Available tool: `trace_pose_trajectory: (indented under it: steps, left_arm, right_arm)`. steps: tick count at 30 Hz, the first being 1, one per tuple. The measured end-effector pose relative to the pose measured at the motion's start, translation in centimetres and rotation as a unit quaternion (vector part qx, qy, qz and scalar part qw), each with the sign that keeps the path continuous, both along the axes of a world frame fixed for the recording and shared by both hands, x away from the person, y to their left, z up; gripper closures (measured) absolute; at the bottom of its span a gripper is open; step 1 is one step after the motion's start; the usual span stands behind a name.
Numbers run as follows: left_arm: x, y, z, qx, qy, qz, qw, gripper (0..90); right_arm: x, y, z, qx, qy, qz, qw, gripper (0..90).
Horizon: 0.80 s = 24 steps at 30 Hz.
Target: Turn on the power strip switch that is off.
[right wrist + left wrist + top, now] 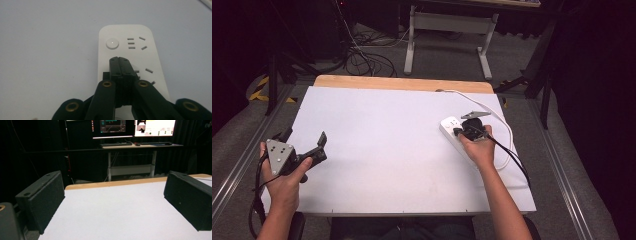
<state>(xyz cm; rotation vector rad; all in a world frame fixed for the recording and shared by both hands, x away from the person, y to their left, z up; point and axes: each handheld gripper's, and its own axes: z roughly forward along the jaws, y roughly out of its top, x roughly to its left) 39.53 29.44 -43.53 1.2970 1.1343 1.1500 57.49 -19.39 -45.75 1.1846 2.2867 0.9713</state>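
Note:
A white power strip (449, 125) lies on the right part of the white table sheet (387, 150). Its white cord (484, 106) loops away to the right. In the right gripper view the power strip (125, 32) has a round button (112, 43) at its far end, with socket slots beside it. My right gripper (119, 60) is shut with nothing between its jaws, and its tips hang over the strip just short of the button. From above, the right gripper (458, 131) sits over the strip. My left gripper (304, 137) is held open at the table's left edge; its jaws stand wide apart around my left gripper's midpoint (113, 197).
A bare wooden strip (402, 82) runs along the table's far edge. Beyond it stand a white desk frame (447, 30) and floor cables (362, 60). Lit monitors (155, 127) are on that desk. Metal rails (562, 170) flank the table.

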Motion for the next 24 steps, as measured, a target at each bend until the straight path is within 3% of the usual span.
trace_pose_trajectory:
  steps: [24]
  left_arm:
    - [-0.26,0.16,0.01,-0.004,-0.001,0.002,1.0,3.6]
  right_arm:
    - [-0.19,0.31,-0.01,-0.011,-0.005,0.001,0.9999,90.0]
